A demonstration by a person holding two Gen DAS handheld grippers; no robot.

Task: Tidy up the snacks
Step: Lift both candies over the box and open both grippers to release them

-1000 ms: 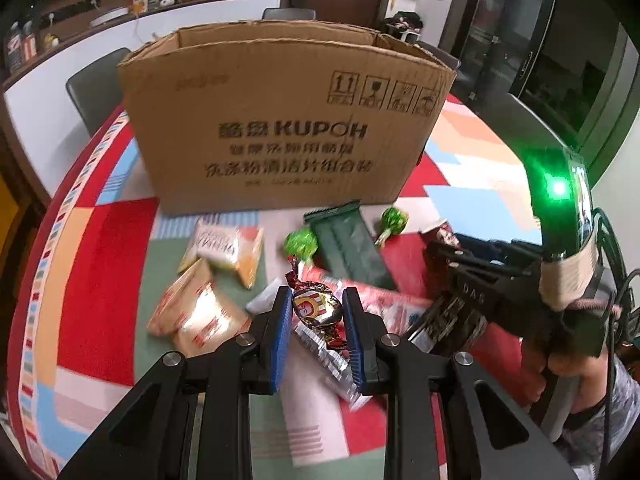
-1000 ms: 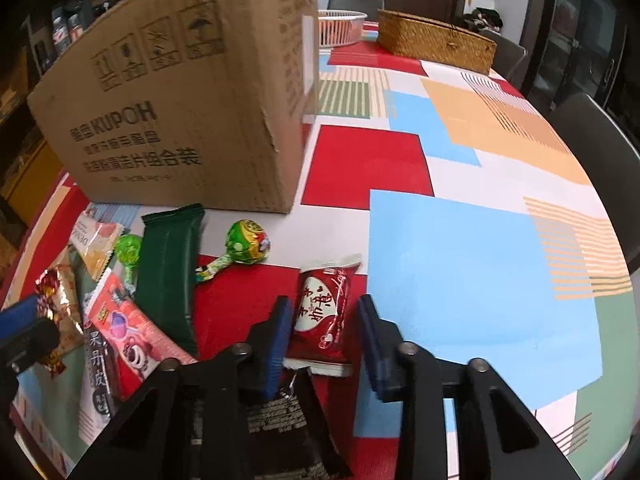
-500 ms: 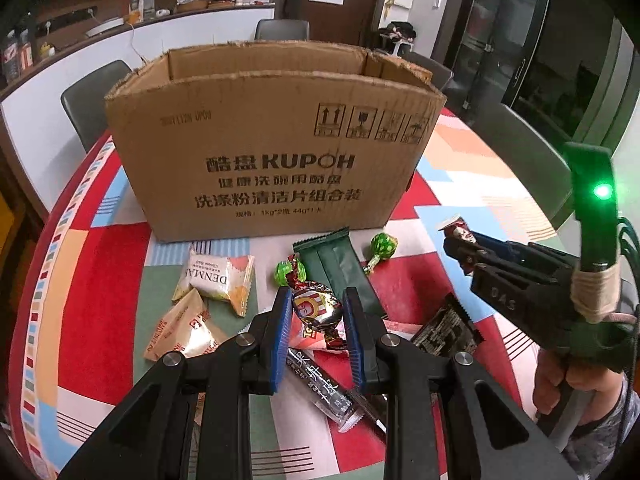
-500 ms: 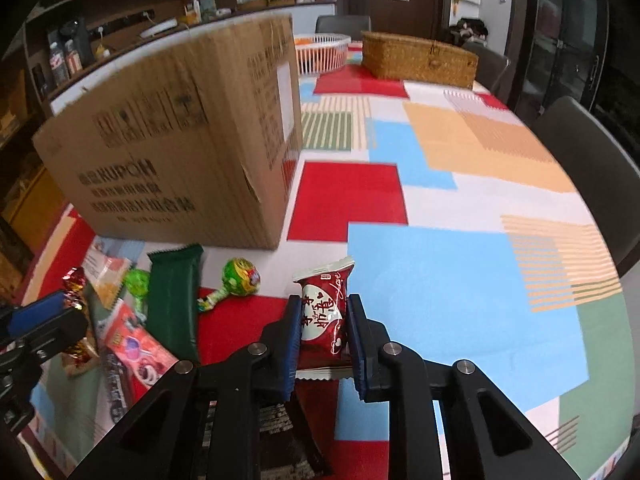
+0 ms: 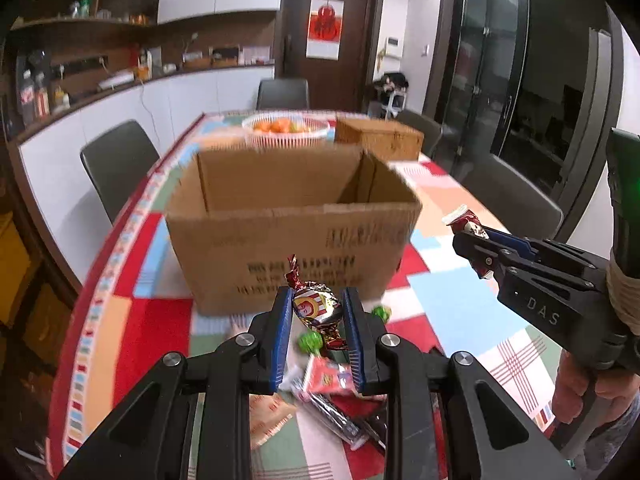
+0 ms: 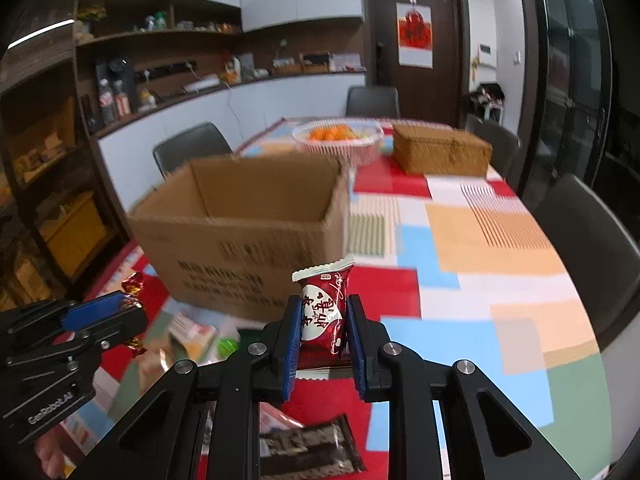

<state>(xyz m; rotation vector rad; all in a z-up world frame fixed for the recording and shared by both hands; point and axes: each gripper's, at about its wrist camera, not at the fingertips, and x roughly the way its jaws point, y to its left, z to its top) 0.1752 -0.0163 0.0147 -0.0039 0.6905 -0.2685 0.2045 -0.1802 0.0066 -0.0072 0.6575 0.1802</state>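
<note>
My left gripper [image 5: 316, 320] is shut on a foil-wrapped candy [image 5: 316, 310] and holds it in the air in front of the open cardboard box [image 5: 292, 216]. My right gripper [image 6: 323, 324] is shut on a red snack packet [image 6: 325, 308], also lifted, to the right of the box [image 6: 244, 232]. The right gripper with its packet [image 5: 466, 222] shows at the right in the left wrist view. The left gripper shows at the lower left in the right wrist view [image 6: 100, 312]. The box's inside looks bare where visible.
Loose snacks lie on the patterned tablecloth below the grippers: green lollipops [image 5: 310, 340], a red packet [image 5: 332, 378], a dark wrapper [image 6: 308, 452]. Behind the box stand a white basket of oranges [image 6: 340, 138] and a wicker box [image 6: 440, 150]. Chairs surround the table.
Both grippers have risen well above the table with their snacks, and now look over the box's rim. Earlier the right gripper closed on the red packet.
</note>
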